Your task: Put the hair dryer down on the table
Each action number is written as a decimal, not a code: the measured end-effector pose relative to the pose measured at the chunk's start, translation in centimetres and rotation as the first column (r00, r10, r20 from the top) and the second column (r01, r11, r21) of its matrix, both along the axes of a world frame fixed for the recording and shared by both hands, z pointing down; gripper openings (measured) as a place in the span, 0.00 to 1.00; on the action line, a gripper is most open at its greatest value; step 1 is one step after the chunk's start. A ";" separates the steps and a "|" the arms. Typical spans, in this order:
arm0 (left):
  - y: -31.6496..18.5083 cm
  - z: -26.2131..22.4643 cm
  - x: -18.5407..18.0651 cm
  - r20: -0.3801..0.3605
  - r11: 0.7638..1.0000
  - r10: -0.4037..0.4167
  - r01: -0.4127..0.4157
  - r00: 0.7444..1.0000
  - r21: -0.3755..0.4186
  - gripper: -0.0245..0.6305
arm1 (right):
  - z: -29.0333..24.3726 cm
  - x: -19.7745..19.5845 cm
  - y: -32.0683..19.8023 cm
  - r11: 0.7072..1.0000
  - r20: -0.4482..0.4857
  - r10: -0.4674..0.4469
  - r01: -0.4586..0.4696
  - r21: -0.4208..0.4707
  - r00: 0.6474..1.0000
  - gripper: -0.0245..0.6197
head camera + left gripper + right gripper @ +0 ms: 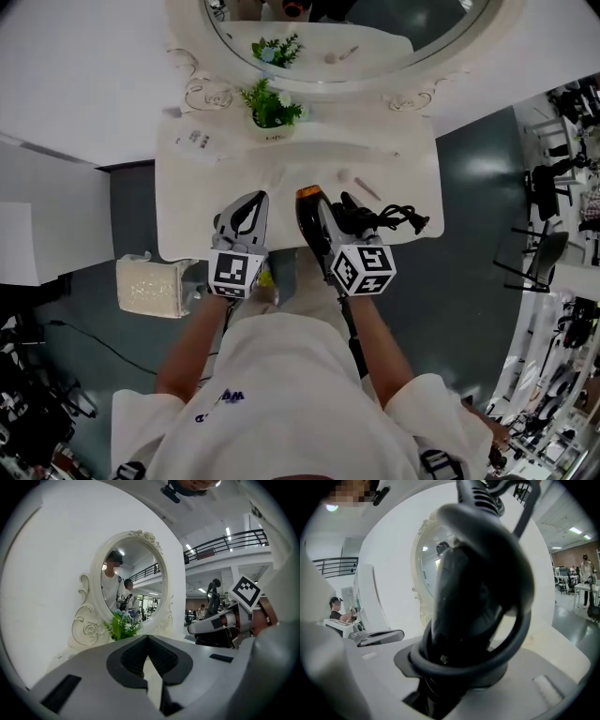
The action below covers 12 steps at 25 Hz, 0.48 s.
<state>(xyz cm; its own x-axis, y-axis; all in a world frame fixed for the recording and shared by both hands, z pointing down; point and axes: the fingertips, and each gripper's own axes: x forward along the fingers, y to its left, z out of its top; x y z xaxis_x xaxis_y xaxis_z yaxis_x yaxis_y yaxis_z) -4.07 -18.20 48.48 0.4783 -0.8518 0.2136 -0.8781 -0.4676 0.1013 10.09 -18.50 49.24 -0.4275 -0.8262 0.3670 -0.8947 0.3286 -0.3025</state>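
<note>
In the head view the black hair dryer (307,214) with an orange end hangs just over the front edge of the white dressing table (403,164). My right gripper (323,211) is shut on it, and its black cord and plug (398,218) trail to the right. In the right gripper view the hair dryer (473,588) fills the middle, with the cord (522,620) looped round it between the jaws. My left gripper (253,202) hovers beside it on the left, shut with nothing in it; its fingertips (147,638) meet. From the left gripper view the right gripper (215,625) shows at the right.
An oval mirror (347,42) in an ornate white frame stands at the back of the table, with a small potted plant (272,108) before it. A white packet (197,141) lies at the left, a slim stick (361,186) near the middle right. A pale cushioned box (150,286) sits on the floor at the left.
</note>
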 end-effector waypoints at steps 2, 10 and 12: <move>-0.4 0.7 0.1 0.005 1.000 0.002 -0.002 1.000 -0.007 0.05 | 0.7 0.1 -0.7 1.000 0.005 0.008 -0.008 -0.006 1.000 0.36; -1.8 3.7 0.5 0.013 0.999 0.011 -0.011 1.000 -0.038 0.05 | 3.4 0.1 -2.8 0.998 0.028 0.050 -0.049 -0.041 0.998 0.36; -1.9 4.4 0.6 0.005 0.999 0.006 -0.006 1.000 -0.052 0.05 | 4.2 -0.2 -2.6 0.998 0.022 0.041 -0.039 -0.051 0.999 0.36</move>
